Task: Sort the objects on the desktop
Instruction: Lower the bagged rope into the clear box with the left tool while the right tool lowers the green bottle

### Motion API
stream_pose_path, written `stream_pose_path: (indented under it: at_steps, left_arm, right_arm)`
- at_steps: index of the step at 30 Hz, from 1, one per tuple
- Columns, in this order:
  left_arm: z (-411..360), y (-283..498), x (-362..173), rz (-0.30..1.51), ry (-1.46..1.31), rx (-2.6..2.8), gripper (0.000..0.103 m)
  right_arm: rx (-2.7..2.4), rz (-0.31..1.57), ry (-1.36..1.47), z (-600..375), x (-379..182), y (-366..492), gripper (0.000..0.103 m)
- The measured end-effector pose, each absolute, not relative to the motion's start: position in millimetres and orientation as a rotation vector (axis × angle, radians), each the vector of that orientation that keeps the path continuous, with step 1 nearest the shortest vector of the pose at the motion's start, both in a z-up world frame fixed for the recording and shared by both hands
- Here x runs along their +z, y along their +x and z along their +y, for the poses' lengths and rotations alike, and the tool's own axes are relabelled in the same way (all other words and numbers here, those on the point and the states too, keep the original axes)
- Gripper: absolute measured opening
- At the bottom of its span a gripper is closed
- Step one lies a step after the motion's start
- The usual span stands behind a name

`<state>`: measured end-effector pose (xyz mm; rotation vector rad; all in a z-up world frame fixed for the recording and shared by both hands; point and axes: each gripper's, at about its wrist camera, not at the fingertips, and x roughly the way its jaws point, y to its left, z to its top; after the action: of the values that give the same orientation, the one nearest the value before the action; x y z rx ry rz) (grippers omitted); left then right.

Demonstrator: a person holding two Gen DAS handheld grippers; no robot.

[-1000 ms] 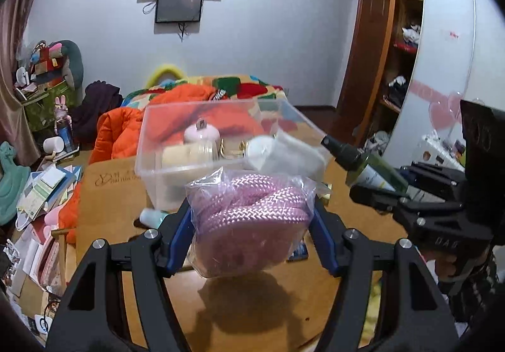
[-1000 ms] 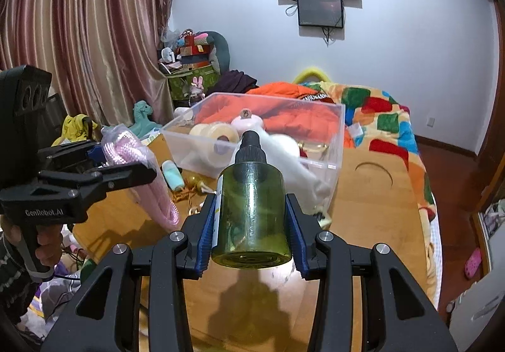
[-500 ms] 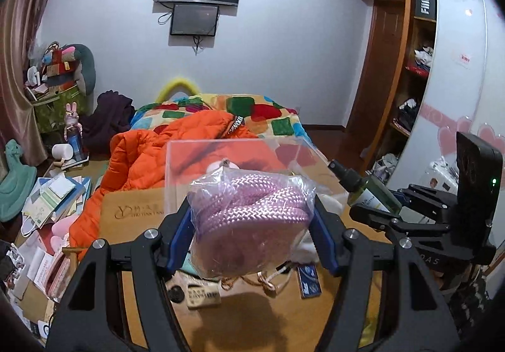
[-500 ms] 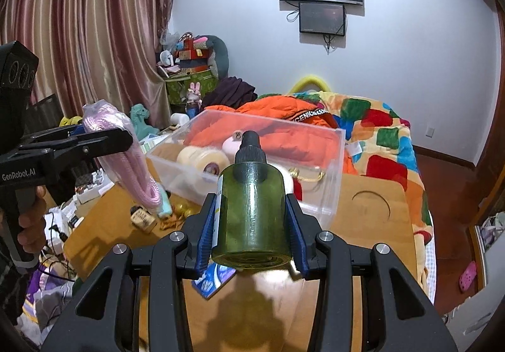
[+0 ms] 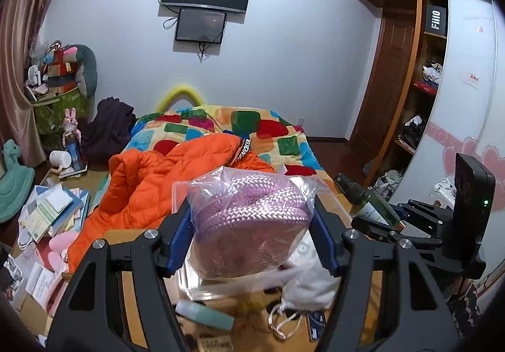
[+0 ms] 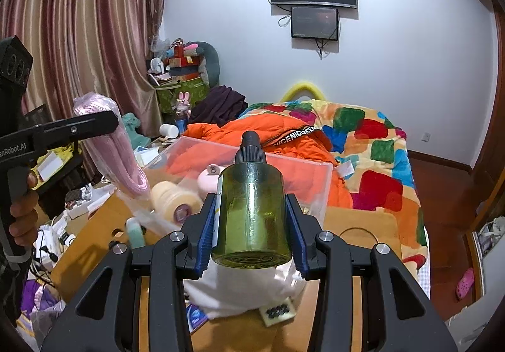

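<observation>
My left gripper (image 5: 252,241) is shut on a clear bag of pink rope (image 5: 252,225), held high above the clear plastic bin (image 5: 192,285). The bag also shows at the left of the right wrist view (image 6: 107,143). My right gripper (image 6: 251,232) is shut on a green spray bottle (image 6: 251,210) with a black cap, held above the wooden desk (image 6: 356,225). The bottle shows at the right of the left wrist view (image 5: 369,207). The bin (image 6: 309,181) holds a tape roll (image 6: 175,200) and a pink round object (image 6: 210,177).
A white drawstring pouch (image 5: 309,285), a teal tube (image 5: 205,315), a small stamp block (image 5: 214,344) and a blue card (image 5: 315,320) lie on the desk. A bed with an orange jacket (image 5: 164,178) lies behind. Cluttered books (image 5: 50,210) are at the left.
Both grippers have risen and tilted up with their loads. The bin and desk have dropped lower in both views, and more of the room shows.
</observation>
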<state>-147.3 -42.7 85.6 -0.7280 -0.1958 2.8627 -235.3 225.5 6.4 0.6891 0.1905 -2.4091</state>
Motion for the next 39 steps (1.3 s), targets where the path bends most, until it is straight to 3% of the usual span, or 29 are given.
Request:
stream_pose_path:
  at_steps: [16,35,39]
  left_arm:
    - [-10.6,-200.4,66.6,-0.156,-0.772,2.806,0.066]
    - [26.9,-249.4,33.4,-0.015,-0.916,2.732,0.066]
    - [25.9,-260.2,21.2,-0.051,-1.001,2.693,0.066]
  right_arm:
    - [-2.400,0.212,0.811,209.6,-23.5,-303.2,0.038]
    - [-2.395,0.290,0.868,200.3,-43.7,-322.5,0.038]
    - [-2.402,0.320,0.865,197.9,-45.9,-322.5,0.038]
